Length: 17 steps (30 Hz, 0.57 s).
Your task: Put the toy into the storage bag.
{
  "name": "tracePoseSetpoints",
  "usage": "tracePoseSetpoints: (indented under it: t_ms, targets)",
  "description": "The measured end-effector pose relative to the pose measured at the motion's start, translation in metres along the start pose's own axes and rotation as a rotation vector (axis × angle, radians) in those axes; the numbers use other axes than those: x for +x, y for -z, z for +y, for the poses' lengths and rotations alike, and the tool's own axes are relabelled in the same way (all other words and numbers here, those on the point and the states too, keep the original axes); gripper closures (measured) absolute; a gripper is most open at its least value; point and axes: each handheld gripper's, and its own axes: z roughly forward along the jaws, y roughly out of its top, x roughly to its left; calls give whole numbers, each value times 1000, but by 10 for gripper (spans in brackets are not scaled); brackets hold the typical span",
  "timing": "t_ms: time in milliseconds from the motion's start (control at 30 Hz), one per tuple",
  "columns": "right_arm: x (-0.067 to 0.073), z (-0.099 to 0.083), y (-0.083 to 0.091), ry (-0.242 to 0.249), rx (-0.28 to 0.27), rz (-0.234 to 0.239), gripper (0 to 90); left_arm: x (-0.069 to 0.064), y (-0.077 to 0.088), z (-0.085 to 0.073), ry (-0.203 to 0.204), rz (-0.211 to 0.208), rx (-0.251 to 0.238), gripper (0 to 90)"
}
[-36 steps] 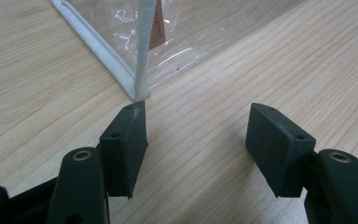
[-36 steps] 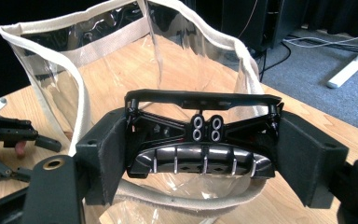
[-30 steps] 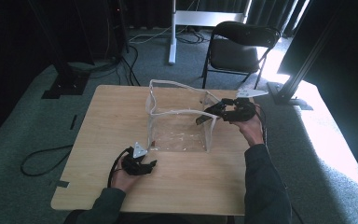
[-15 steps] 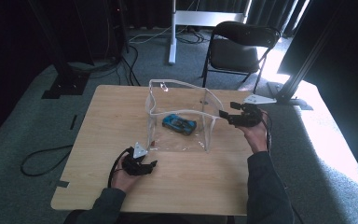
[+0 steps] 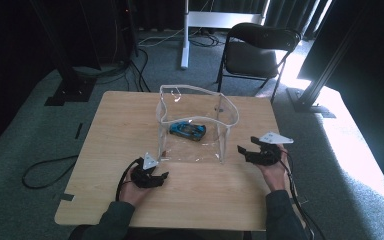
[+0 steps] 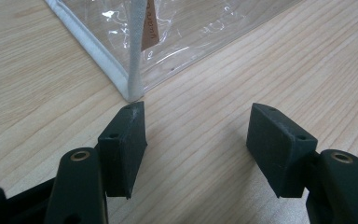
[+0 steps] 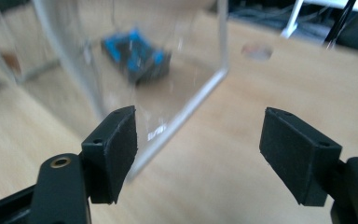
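Toy car (image 5: 187, 131) inside clear bag (image 5: 190, 145), mid worktop (image 5: 110, 130). Left gripper (image 5: 159, 178) just before bag's near-left corner; right gripper (image 5: 243, 151) just beside its right side. Chair (image 5: 257, 50) behind worktop.

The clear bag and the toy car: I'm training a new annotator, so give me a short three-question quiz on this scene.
1. True or false: the blue toy car lies inside the clear bag.
2. Which hand-held gripper has a jaw tip at the bag's near corner seam? A) the left hand-held gripper B) the right hand-held gripper C) neither
3. Fill in: the bag stands on the ___ table.

Key: 1 true. 2 A, as the left gripper view shows; both grippers are open and hold nothing. 3 wooden.
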Motion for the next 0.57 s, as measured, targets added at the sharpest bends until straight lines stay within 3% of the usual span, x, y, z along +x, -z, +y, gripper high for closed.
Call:
tracePoseSetpoints:
  t_ms: [167, 300, 567]
  targets:
    - [10, -30, -18, 25, 103, -19, 259, 0, 0, 0, 0, 0, 0, 379]
    - [15, -42, -27, 36, 161, -23, 246, 0, 0, 0, -4, 0, 0, 379]
    - [20, -51, -34, 36, 194, -25, 240, 0, -1, 1, -2, -1, 0, 379]
